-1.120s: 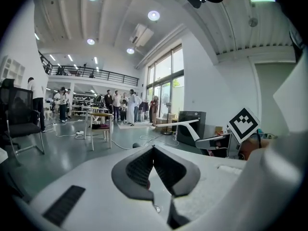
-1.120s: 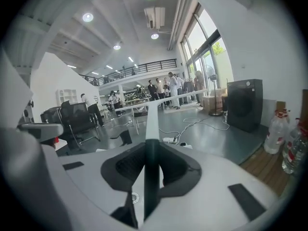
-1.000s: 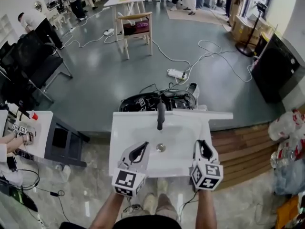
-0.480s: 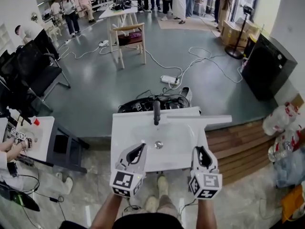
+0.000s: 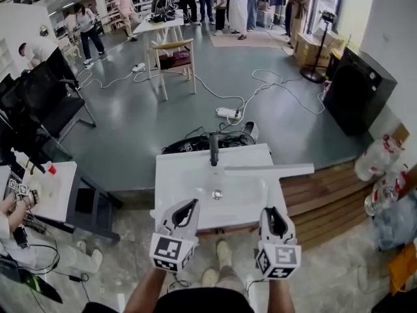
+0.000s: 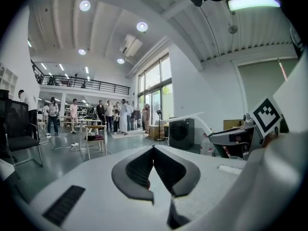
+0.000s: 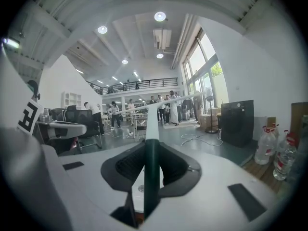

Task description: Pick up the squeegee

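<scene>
The squeegee has a long white blade (image 5: 268, 170) and a dark green handle (image 7: 150, 177). My right gripper (image 5: 271, 214) is shut on that handle, and the blade hangs crosswise over the right edge of the white sink (image 5: 172, 175). In the right gripper view the handle runs straight up between the pads of the right gripper (image 7: 147, 146) to the blade (image 7: 163, 102). My left gripper (image 5: 187, 208) hovers at the sink's front edge, jaws shut with nothing in them; its tips (image 6: 153, 148) meet. The left gripper view catches the blade (image 6: 192, 120) at the right.
A black faucet (image 5: 213, 149) stands at the back of the sink, with a drain (image 5: 217, 193) in the basin. Cables and a power strip (image 5: 228, 113) lie on the floor beyond. A wooden chair (image 5: 176, 60), a black cabinet (image 5: 355, 90), water bottles (image 5: 374, 158) and people are farther off.
Both grippers have drawn back toward the sink's front edge and risen. The squeegee has come along in the right gripper, its blade now nearer the basin's middle.
</scene>
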Tool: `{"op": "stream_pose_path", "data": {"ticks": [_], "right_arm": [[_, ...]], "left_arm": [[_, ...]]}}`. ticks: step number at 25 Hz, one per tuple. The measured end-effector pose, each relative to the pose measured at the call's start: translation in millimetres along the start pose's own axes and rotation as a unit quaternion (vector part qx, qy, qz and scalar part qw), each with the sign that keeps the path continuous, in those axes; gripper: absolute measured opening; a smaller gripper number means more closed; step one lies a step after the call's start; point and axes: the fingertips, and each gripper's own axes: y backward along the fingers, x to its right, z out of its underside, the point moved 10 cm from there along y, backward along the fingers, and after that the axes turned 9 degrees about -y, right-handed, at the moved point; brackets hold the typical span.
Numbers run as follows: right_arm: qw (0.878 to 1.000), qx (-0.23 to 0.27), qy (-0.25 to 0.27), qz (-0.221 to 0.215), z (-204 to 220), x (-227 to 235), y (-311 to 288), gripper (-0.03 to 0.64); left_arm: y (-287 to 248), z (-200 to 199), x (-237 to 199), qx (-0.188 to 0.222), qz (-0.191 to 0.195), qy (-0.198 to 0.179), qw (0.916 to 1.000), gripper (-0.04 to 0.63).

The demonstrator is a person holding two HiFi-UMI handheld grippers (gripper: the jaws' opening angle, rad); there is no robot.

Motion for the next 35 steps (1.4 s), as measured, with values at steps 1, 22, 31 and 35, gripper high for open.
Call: {"op": "stream_pose_path", "data": {"ticks": [1,22,31,35], "right_arm": [[1.000,0.001,0.000,0.000,2.1,-2.8,4.7,0.080],[1.000,0.009,0.009,0.002,3.0,-13.7,21.5,0.080],[1.000,0.009,0.007,0.004,2.5,-10.3,20.4,0.080],[1.000,0.009,0.004,0.003,3.6,-8.5,19.6,0.080]], "left_arm": [[4.6,1.0,0.6,0.000,0.000,0.001,1.0000,0.003],[23.4,0.9,4.9,0.006,0.002,-0.001,1.0000,0.003],[19.6,1.7,6.3,0.007,0.004,0.001,1.0000,0.003],[18.8,4.6,7.3,0.002,0.006,0.003,1.0000,0.003]]}}
